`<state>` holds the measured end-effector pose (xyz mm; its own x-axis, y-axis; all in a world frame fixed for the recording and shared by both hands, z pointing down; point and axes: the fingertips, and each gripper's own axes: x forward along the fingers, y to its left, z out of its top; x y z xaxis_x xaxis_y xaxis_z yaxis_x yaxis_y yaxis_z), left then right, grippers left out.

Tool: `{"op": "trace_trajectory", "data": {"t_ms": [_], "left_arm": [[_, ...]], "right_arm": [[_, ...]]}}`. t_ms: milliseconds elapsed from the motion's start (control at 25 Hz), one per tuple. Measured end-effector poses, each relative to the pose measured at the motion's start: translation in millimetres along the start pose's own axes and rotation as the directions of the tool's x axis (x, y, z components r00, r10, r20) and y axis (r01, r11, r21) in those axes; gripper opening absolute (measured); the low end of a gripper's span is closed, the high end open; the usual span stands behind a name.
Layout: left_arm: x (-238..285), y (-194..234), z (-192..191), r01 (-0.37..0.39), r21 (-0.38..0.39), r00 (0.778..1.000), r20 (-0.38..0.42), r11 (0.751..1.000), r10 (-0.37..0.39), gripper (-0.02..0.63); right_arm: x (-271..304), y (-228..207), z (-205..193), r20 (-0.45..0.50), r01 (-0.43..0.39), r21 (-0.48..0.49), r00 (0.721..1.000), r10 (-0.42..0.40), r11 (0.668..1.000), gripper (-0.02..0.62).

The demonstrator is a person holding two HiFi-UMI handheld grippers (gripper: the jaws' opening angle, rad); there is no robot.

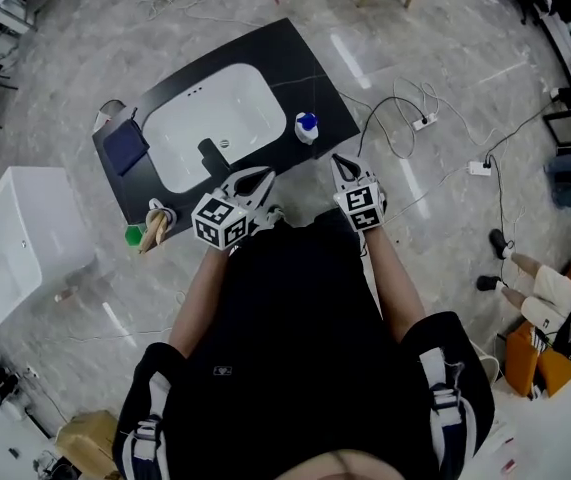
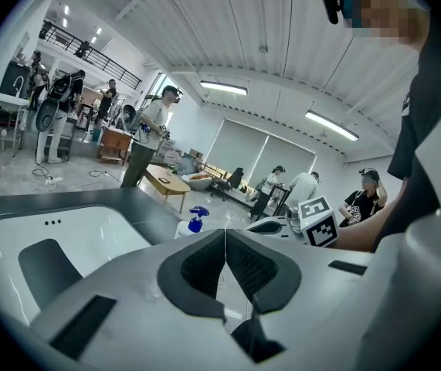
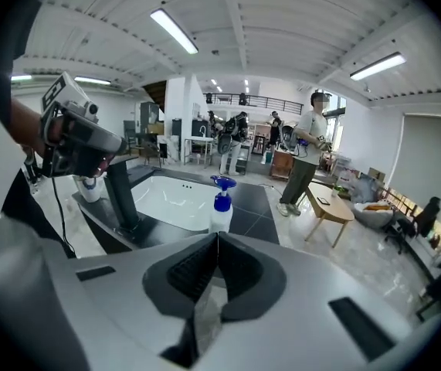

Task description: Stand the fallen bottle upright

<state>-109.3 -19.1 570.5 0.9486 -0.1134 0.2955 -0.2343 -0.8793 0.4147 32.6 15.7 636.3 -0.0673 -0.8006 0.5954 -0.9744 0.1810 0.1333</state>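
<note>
1. We found the bottle, white with a blue pump head, standing upright on the black tabletop. It stood close to the near edge, toward the near right corner, just right of the white sink basin.
2. The left gripper had its jaws clenched together with nothing between them. It hung at the tabletop's near edge, about midway along.
3. The right gripper was likewise pressed closed and empty. It sat just off the near edge by the near right corner, near the bottle but apart from it. In the right gripper view we saw the bottle straight over the jaw tips.
4. A black faucet rose at the basin's near rim, just beyond the left gripper and to the left of the bottle.
5. At the tabletop's left end lay a dark blue pad, with a pale rounded dish by the far left corner.
6. At the near left corner sat a green thing with a tan one against it; we could not tell what they were.
7. On the floor we noted a white tub off the left end, and cables with a power strip off the right end.
8. A low wooden table and a standing person were beyond the tabletop's right end.
</note>
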Motion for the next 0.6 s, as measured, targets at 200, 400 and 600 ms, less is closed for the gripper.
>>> {"op": "trace_trajectory", "data": {"t_ms": [200, 400, 600], "left_arm": [[6.1, 0.5, -3.2, -0.003, -0.004, 1.000, -0.009, 1.000, 0.003, 0.015], [10.0, -0.9, -4.6, -0.006, 0.001, 1.000, -0.021, 1.000, 0.006, 0.015], [12.4, -0.6, -5.7, -0.008, 0.000, 1.000, -0.025, 1.000, 0.008, 0.015]], "right_arm": [[-1.7, 5.1, -7.8, -0.012, -0.028, -0.001, 1.000, 0.028, 1.000, 0.061], [-8.1, 4.4, 0.4, 0.039, -0.062, 0.039, 0.997, 0.061, 0.997, 0.061], [-6.0, 9.0, -9.9, 0.009, -0.088, 0.046, 0.996, 0.087, 0.995, 0.061]]}}
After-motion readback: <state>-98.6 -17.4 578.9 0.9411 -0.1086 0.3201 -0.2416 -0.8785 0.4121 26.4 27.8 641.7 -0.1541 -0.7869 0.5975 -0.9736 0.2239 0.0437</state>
